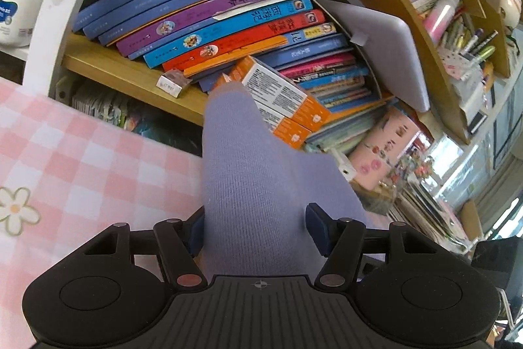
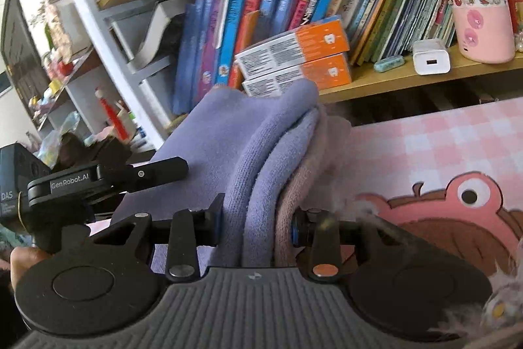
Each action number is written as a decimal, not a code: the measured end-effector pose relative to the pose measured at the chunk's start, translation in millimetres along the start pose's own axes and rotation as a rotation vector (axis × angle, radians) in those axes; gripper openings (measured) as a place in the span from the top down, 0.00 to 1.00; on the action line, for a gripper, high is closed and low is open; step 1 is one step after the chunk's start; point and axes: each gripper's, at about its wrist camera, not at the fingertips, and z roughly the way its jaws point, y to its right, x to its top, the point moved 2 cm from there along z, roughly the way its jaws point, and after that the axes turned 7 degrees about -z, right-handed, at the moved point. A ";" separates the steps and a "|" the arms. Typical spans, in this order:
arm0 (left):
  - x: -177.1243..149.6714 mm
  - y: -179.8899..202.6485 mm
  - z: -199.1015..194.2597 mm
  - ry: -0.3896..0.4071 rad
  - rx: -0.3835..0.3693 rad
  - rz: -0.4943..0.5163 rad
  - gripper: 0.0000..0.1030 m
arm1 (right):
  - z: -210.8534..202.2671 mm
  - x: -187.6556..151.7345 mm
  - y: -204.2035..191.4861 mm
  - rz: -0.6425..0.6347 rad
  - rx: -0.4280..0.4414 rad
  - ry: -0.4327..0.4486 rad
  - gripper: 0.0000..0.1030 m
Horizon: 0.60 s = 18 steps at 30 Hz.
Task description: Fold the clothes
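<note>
A lilac knit garment (image 1: 261,172) rises from between the fingers of my left gripper (image 1: 255,224), which is shut on it, and it is lifted above the table. In the right wrist view the same garment (image 2: 235,133) hangs in several folded layers with a pinkish layer (image 2: 294,185) on the right side. My right gripper (image 2: 258,221) is shut on that bundle. The left gripper (image 2: 98,179) shows at the left of that view, one finger lying along the cloth. A hand holds it from below.
A pink checked tablecloth (image 1: 81,152) covers the table, with a cartoon print (image 2: 441,211). Close behind stands a bookshelf with books (image 1: 212,22), two orange boxes (image 2: 294,54), a white charger (image 2: 430,58) and a pink bottle (image 2: 474,5).
</note>
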 end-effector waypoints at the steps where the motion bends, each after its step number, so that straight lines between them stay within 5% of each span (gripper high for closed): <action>1: -1.3 0.2 1.6 -0.003 0.007 0.007 0.40 | 2.5 2.0 4.4 0.004 -0.001 0.002 0.68; 9: -7.3 -6.8 7.6 -0.014 0.033 0.003 0.38 | 18.1 2.0 31.6 0.078 0.008 -0.001 0.53; 13: -9.5 -3.0 -12.3 0.070 0.065 0.014 0.32 | 7.5 2.6 25.4 0.045 -0.023 0.028 0.32; 18: -14.6 2.2 -45.1 0.192 0.085 -0.002 0.20 | -32.8 -2.9 16.5 0.047 -0.048 0.110 0.28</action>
